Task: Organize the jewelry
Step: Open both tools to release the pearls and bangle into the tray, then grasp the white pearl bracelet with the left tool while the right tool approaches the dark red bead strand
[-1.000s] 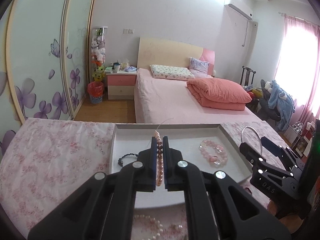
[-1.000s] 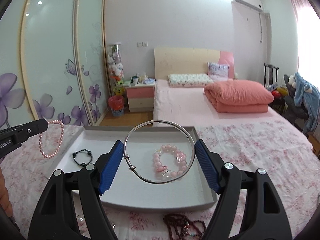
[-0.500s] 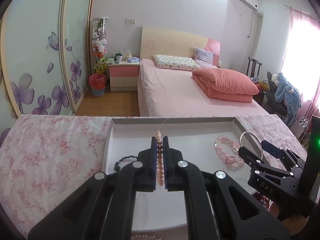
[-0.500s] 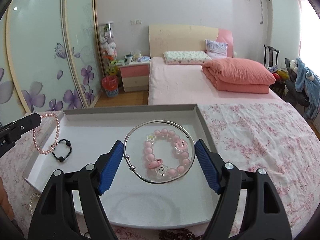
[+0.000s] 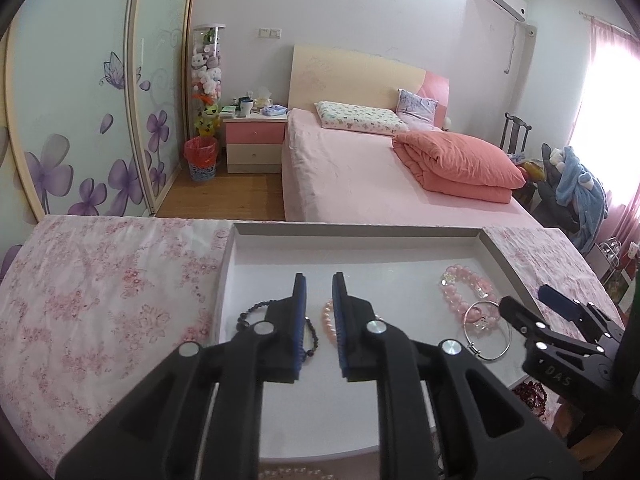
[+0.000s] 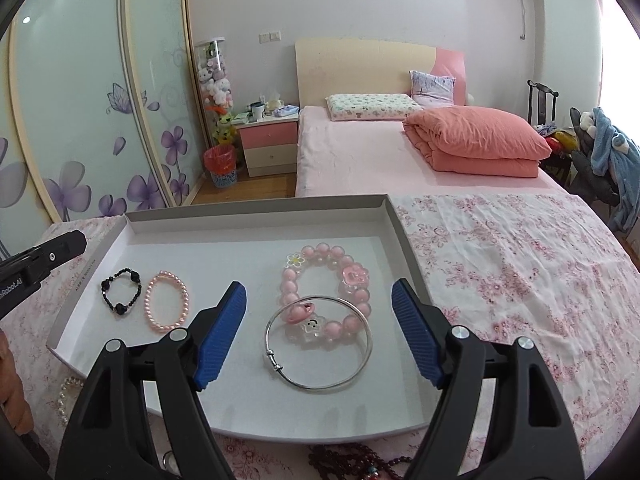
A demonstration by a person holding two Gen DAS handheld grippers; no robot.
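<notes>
Left gripper, jaws just parting, frees the pearl bracelet near the tray's left edge; right gripper gapes over the dropped bangle.

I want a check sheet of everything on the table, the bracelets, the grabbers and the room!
Surface: floral cloth under a shallow white tray.
Job's things: in the tray, black bead bracelet, pink pearl bracelet, chunky pink bracelet and silver bangle overlapping it.
Clutter: dark red beads and white pearls lie outside the tray.
Grippers: left gripper has just been opening, nothing gripped; right gripper open, empty.
Cables: nothing seen.
Surroundings: bed, nightstand, wardrobe.
</notes>
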